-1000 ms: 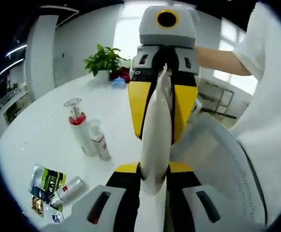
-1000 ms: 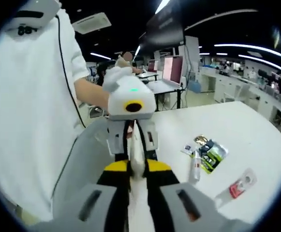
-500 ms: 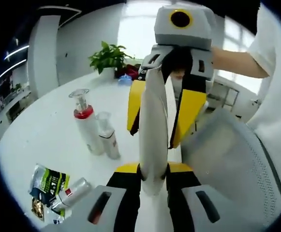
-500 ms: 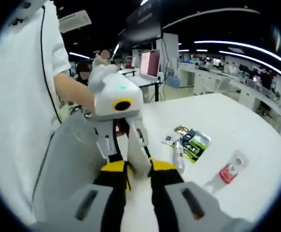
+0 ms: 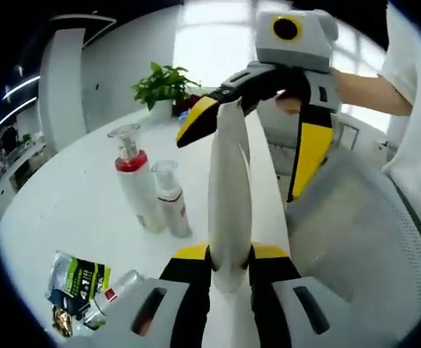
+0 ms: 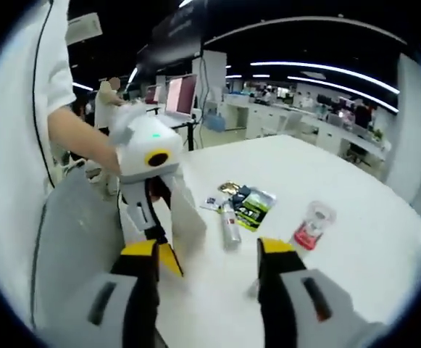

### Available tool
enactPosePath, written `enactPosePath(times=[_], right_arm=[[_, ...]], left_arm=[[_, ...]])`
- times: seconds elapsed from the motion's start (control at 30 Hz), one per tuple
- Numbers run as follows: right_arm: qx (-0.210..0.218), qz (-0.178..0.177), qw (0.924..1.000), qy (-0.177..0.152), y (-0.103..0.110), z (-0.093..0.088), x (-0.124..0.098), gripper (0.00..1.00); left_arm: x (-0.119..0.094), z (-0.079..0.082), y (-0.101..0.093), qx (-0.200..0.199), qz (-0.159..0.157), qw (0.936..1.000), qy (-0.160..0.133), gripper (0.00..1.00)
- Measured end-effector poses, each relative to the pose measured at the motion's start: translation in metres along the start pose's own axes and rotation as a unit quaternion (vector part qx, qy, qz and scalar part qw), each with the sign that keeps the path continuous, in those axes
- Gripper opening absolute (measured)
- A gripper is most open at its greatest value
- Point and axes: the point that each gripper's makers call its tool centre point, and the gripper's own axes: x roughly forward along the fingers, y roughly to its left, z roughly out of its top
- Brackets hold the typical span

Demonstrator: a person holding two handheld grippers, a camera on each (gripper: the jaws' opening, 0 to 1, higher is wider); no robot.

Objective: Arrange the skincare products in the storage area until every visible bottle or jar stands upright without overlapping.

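Left gripper view: left hand-held gripper [image 5: 230, 254] is clamping the base of a white tube [image 5: 229, 196], jaws closed on it from both sides, tube pointing away from the camera with its flat crimped end up. Right hand-held gripper [image 5: 257, 116] is hanging over the tube's far end with its yellow jaws spread wide, one each side of the tip, not touching it as far as I can tell. A person's bare arm [image 5: 362, 80] is reaching in behind that gripper.

On the white worktop [image 5: 72, 210] two bottles are standing upright just beside each other: a pump bottle with a red collar and clear cap [image 5: 135, 177], and a shorter bottle with a clear cap [image 5: 171, 199]. Nearer the camera a small silver bottle [image 5: 112, 290] is lying on its side, touching a green and black packet [image 5: 76, 275]. A potted plant [image 5: 161, 87] is sitting at the far edge of the worktop.

Right gripper view: the right hand-held gripper [image 6: 210, 254] is showing its jaws wide apart, nothing between them. The left hand-held gripper [image 6: 146, 167] is facing the camera, tube [image 6: 188, 217] sticking out toward the lens. The silver bottle [image 6: 230, 226] is lying flat next to the packet [image 6: 253, 206], and the red-collared bottle [image 6: 311, 226] is standing well apart from both.
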Motion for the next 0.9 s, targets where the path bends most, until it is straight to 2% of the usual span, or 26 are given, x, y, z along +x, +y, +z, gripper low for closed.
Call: enactPosePath(times=[0.2,0.5,0.7,0.9], right_arm=[[0.049,-0.059,0.997,-0.005,-0.017,-0.018,-0.013,0.68],[0.09,-0.105,0.9903,-0.009,-0.027,-0.035,-0.026,0.71],[0.109,-0.12,0.9867,-0.011,-0.027,-0.041,-0.027,0.76],[0.12,-0.126,0.9847,-0.006,-0.024,-0.049,-0.029,0.75]], left_arm=[[0.003,0.002,0.004,-0.001,-0.007,1.0,-0.006,0.16],[0.008,-0.002,0.02,-0.005,0.0,1.0,-0.006,0.16],[0.013,-0.004,0.032,0.001,0.007,1.0,-0.005,0.16],[0.018,0.001,0.046,0.001,0.015,0.9997,-0.018,0.16]])
